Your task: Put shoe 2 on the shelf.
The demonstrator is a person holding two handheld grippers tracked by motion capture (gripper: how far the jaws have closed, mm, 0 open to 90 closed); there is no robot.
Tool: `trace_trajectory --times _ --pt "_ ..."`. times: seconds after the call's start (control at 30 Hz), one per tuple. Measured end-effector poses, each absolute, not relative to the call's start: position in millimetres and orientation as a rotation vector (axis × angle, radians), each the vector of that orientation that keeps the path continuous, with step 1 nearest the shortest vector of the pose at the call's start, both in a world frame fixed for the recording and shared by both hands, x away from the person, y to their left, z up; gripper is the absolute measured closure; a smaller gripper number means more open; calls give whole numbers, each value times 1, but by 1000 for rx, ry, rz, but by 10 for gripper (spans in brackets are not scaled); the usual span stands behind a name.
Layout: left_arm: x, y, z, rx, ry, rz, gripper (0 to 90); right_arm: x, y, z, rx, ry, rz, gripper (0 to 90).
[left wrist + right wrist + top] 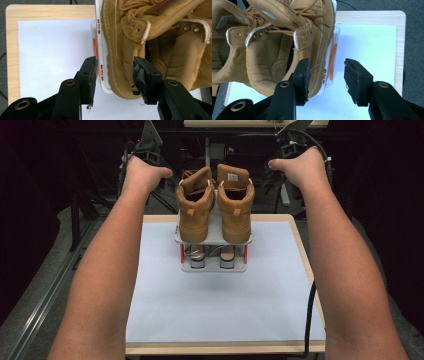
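Between the wide-apart jaws of the left gripper (pixel 115 80) sits a tan boot (pixel 130 50) of matt, napped suede with woven cloth laces, ribbed cloth lining and dull metal eyelets. Its twin (pixel 287 47), beside the right gripper (pixel 327 80), looks equally soft and rough. The black jaw pads (pixel 354 80) are coarse and frayed, the rack (pixel 98 50) by them is smooth white plastic, and the table (pixel 399 45) is pale wood grain around a matt, paper-like white sheet (pixel 367 45).
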State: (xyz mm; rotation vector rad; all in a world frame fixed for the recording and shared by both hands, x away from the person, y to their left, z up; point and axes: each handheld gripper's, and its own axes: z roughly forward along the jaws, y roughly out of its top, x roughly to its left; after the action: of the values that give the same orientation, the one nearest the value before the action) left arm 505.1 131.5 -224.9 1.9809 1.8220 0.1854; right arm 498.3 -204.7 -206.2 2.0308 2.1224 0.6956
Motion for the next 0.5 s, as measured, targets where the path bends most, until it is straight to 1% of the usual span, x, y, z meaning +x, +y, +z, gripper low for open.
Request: trace_trajectory --times 0.5 --pt "499 170 -235 1957 1835 174 543 490 -224 -209 2014 2105 693 564"
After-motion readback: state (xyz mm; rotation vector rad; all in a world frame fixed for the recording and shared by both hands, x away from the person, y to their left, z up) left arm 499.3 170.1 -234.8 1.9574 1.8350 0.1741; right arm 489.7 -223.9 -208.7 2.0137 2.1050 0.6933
